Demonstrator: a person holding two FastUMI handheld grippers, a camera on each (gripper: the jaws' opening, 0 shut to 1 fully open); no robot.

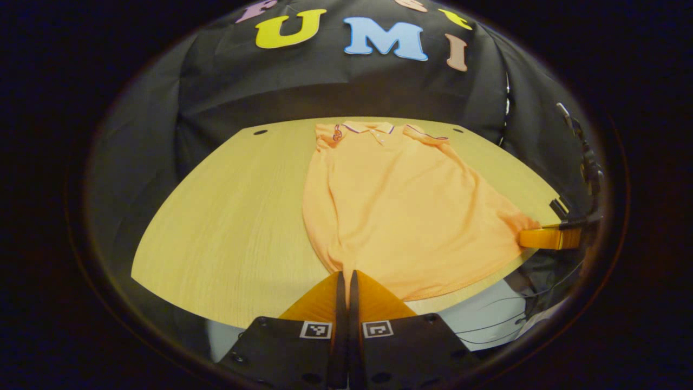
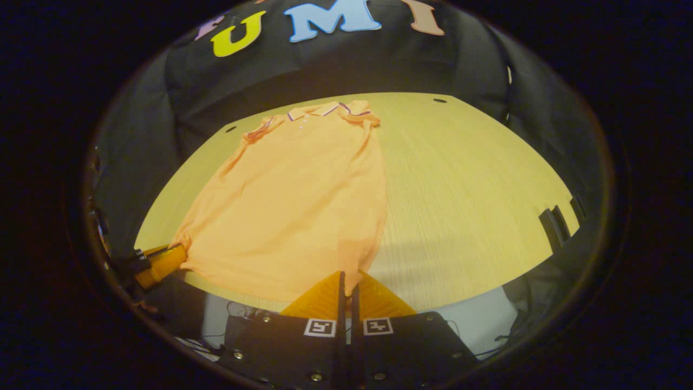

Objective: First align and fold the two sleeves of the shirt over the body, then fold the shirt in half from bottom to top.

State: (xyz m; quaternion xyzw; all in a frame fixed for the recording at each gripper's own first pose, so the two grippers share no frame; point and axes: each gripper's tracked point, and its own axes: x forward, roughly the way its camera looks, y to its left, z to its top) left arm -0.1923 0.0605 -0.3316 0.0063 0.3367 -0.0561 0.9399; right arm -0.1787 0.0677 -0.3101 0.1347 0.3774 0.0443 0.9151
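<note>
An orange polo shirt (image 1: 400, 206) lies flat on the wooden table (image 1: 227, 216), collar (image 1: 368, 128) at the far side, both sleeves folded in over the body. My left gripper (image 1: 346, 277) is shut on the near left corner of the hem. The right gripper (image 1: 548, 237) shows farther right, holding the other hem corner. In the right gripper view the shirt (image 2: 292, 200) spreads to the left, and my right gripper (image 2: 347, 280) is shut on its near right hem corner. The left gripper (image 2: 161, 261) pinches the far-left corner there.
The near table edge runs just under both grippers, with a pale floor and cables (image 1: 498, 319) below it. Small dark holes (image 2: 439, 100) mark the table's far corners. Dark brackets (image 2: 557, 225) stand at the right edge. Bare tabletop (image 2: 476, 189) flanks the shirt.
</note>
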